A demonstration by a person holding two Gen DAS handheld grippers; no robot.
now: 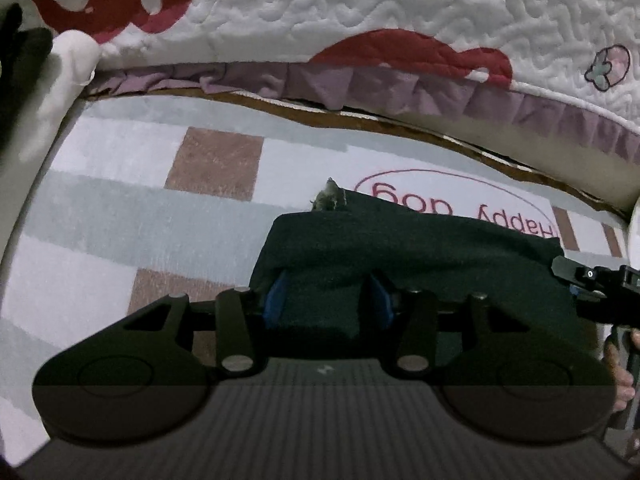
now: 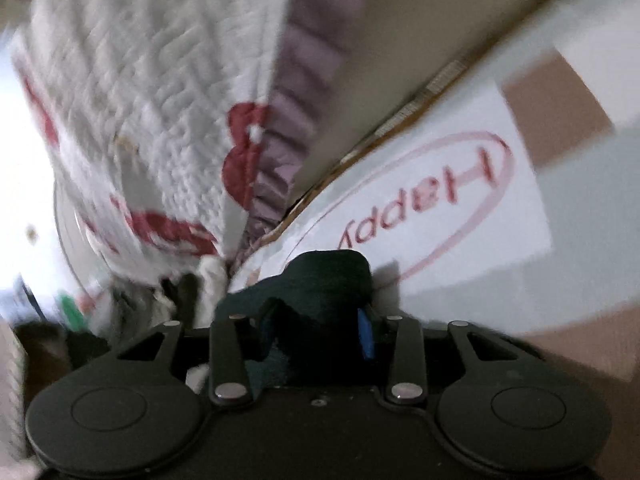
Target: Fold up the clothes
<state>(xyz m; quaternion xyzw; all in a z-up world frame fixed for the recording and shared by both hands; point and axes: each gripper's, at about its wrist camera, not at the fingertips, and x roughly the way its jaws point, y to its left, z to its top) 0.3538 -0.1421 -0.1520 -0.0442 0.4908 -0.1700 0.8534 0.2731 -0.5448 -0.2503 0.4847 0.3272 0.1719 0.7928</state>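
- At the far left of the left wrist view, a dark cloth (image 1: 24,80) lies at the frame's edge beside a white post; too little of it shows to say what it is.
- The left hand-held gripper (image 1: 330,300) points steeply down at a rug (image 1: 120,208) checked in grey, white and brown. Its jaws stand about half apart, with a dark green garment (image 1: 400,248) bunched between them. The blue pads (image 1: 276,300) press the cloth on either side, so it reads as a hold on a thick fold.
- The garment lies just ahead of this gripper and over its fingers. Its long axis runs across the picture, from the left gripper toward the right one. A small tuft or tag (image 1: 330,198) sticks up at its far edge.
- Beyond it, the rug carries a red oval (image 1: 460,200) with "Happy dog" printed upside down, part hidden by the cloth.
- Behind the rug stands a bed (image 1: 360,20) with a white quilt, red cartoon patches and a purple frill along its lower edge.
- At the right edge, the right hand-held gripper (image 1: 592,280) reaches the garment's other end, with a person's fingers (image 1: 620,368) below it.
- In its own blurred view, the right hand-held gripper (image 2: 316,328) is also half closed on a wad of the garment (image 2: 328,280).
- Judgement: both hands hold one end each, equally near, so the coming fold turns on bringing those ends together or laying the cloth flat on the rug.
- No containers are visible.
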